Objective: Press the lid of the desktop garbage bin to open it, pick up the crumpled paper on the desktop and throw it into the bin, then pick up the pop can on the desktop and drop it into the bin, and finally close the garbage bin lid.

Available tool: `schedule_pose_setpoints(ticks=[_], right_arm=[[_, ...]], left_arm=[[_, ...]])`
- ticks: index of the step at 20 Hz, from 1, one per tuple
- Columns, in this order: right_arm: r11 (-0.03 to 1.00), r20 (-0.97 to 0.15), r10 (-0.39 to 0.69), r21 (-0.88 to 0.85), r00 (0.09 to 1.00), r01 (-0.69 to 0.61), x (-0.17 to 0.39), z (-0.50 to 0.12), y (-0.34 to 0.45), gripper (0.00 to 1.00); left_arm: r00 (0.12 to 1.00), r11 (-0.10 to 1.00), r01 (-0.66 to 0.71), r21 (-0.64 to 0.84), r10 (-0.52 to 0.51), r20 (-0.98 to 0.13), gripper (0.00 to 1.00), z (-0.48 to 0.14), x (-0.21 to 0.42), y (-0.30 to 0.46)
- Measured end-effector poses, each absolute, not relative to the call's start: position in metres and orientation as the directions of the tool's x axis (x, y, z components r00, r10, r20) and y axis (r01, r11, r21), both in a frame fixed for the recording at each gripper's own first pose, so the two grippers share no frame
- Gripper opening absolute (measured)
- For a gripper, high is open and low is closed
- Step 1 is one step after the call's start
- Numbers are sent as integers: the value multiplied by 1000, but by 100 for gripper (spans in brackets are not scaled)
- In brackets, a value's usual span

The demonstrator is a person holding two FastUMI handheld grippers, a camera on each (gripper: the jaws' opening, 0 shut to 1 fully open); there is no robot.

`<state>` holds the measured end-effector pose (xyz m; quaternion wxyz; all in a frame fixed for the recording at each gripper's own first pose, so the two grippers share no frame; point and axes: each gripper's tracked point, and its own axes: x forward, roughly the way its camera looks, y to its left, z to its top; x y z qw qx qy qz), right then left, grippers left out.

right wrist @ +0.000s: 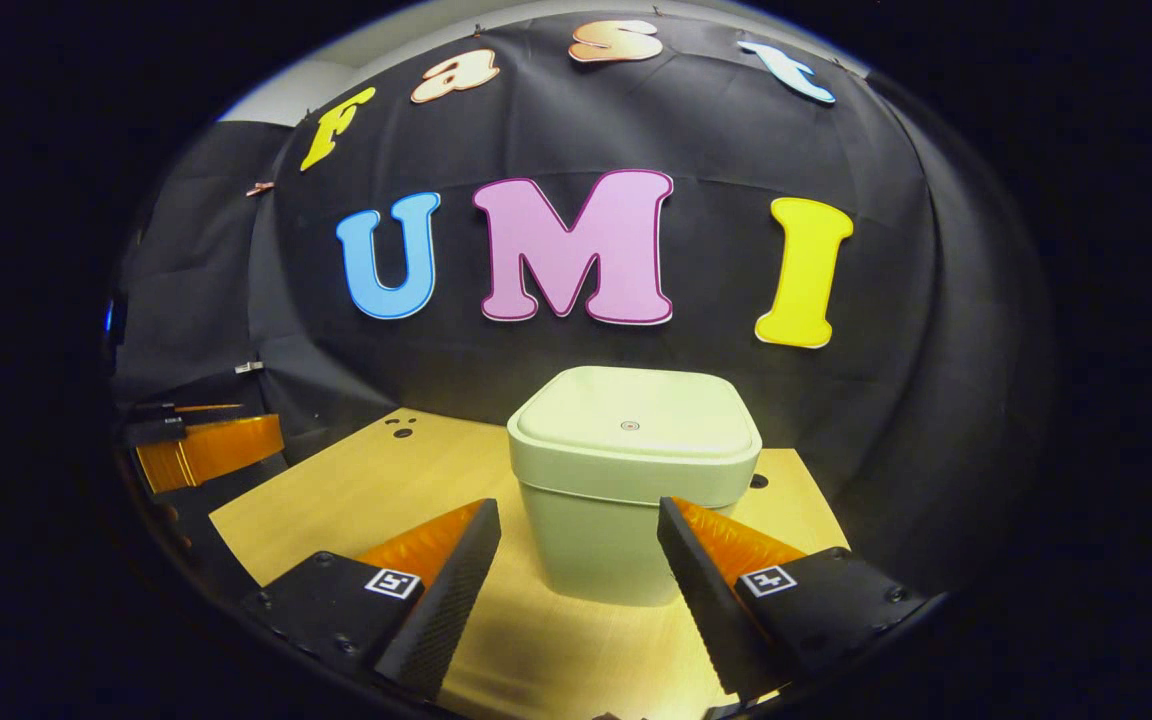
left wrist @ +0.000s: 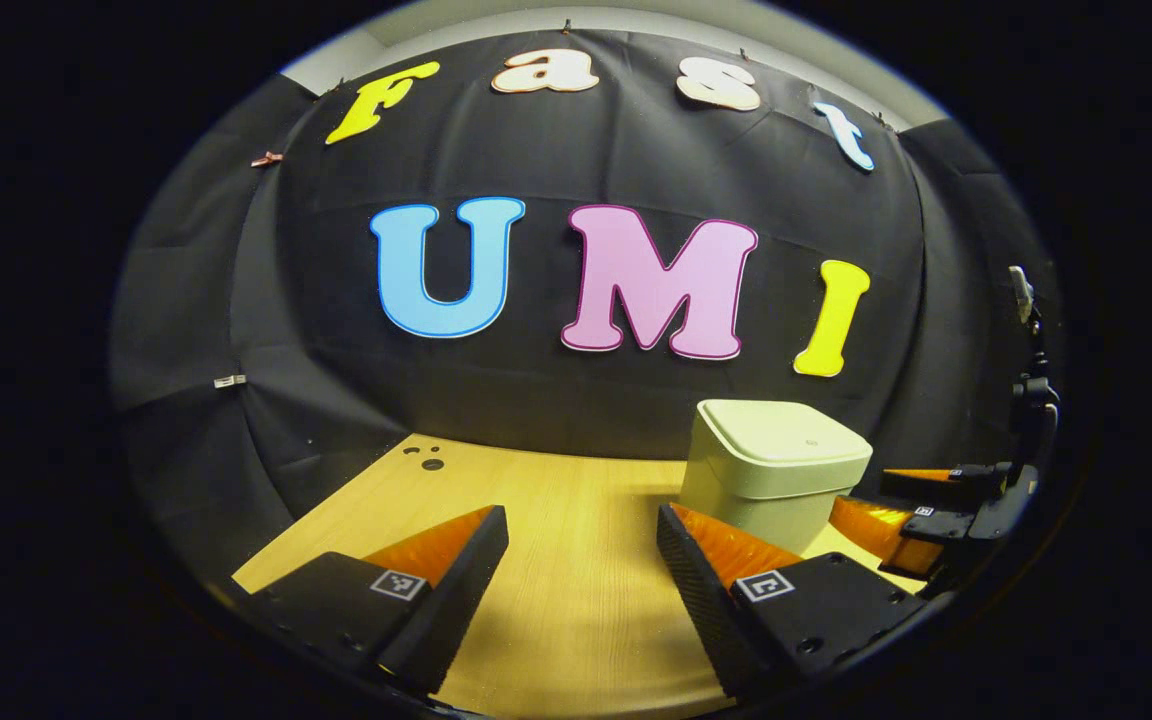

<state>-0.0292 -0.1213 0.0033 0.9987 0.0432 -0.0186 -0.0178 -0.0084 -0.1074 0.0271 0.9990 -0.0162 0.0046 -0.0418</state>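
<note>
A pale, square desktop bin (right wrist: 633, 480) stands on the wooden table with its lid (right wrist: 633, 420) down. It sits just ahead of my right gripper (right wrist: 581, 570), which is open with nothing between its fingers. In the left gripper view the bin (left wrist: 774, 470) is ahead and to the right. My left gripper (left wrist: 584, 575) is open over bare table, with nothing in it. The right gripper (left wrist: 921, 510) shows at the far right of that view, beside the bin. The left gripper (right wrist: 201, 440) appears at the left edge of the right gripper view.
The wooden table (left wrist: 556, 520) has small dark holes (left wrist: 431, 462) near its back left corner and one hole (right wrist: 758, 481) to the right of the bin. The black cloth wall closes the back and both sides.
</note>
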Motion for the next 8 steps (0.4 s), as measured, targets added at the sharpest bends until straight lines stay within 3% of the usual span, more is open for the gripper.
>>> schedule_pose_setpoints(ticks=[8], right_arm=[[984, 20, -113, 141, 993, 109, -57, 0, -83, 99]], left_arm=[[992, 992, 127, 13, -127, 6, 96, 12, -38, -69]])
